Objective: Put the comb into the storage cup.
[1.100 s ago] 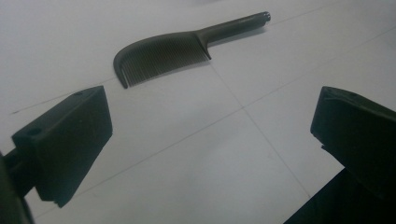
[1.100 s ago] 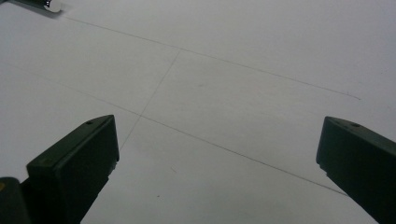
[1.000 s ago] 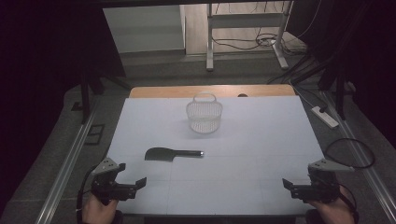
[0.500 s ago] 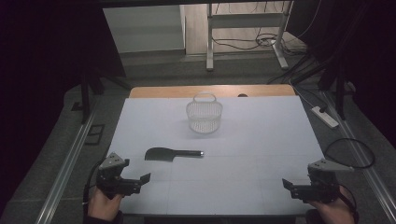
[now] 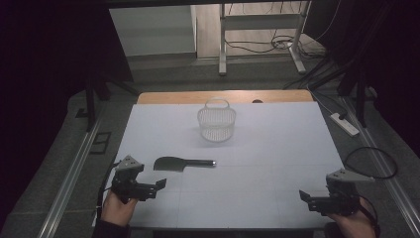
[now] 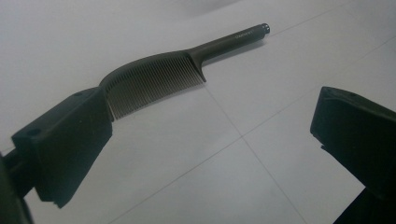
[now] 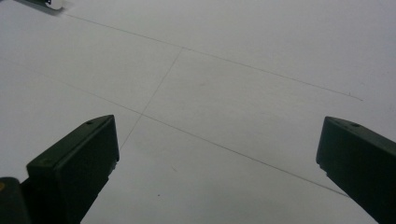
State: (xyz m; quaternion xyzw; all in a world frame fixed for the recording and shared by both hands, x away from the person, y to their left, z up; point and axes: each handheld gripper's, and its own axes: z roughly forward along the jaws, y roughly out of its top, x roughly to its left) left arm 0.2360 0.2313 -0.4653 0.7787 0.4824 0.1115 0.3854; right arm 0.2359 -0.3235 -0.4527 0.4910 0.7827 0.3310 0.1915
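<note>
Comb [image 5: 173, 163]: dark, one-piece, lying flat on the white desk [image 5: 277, 148], toothed blade toward the person's left, thin round handle pointing right; it sits near the front-left part of the surface, well short of the basket
Comb, close view [image 6: 154, 79]: curved spine, fine close-set teeth facing the near side, handle ending in a small cap
Left gripper [image 5: 157, 185]: held just in front of the comb and slightly left of it, not touching; in the left gripper view [image 6: 210, 140] the jaws stand wide apart with nothing between them, the left jaw overlapping the blade end in the picture
Right gripper [image 5: 303, 196]: low over the front-right corner of the desk, well apart from the comb; in the right gripper view [image 7: 217, 154] the jaws are spread wide over bare desk, holding nothing
Basket [image 5: 216, 120]: pale wire or mesh, upright, with a hoop handle, near the far middle of the desk
Handling, judged: light and stiff, likely smooth plastic; lying flat, it offers little height to pinch and may slide on the desk
Hold point, judged: the handle, or the spine just where handle meets blade; teeth are thin and could flex or slip if clamped
Risk, judged: jaw tips scraping the desk, or pushing the comb away before closing
</note>
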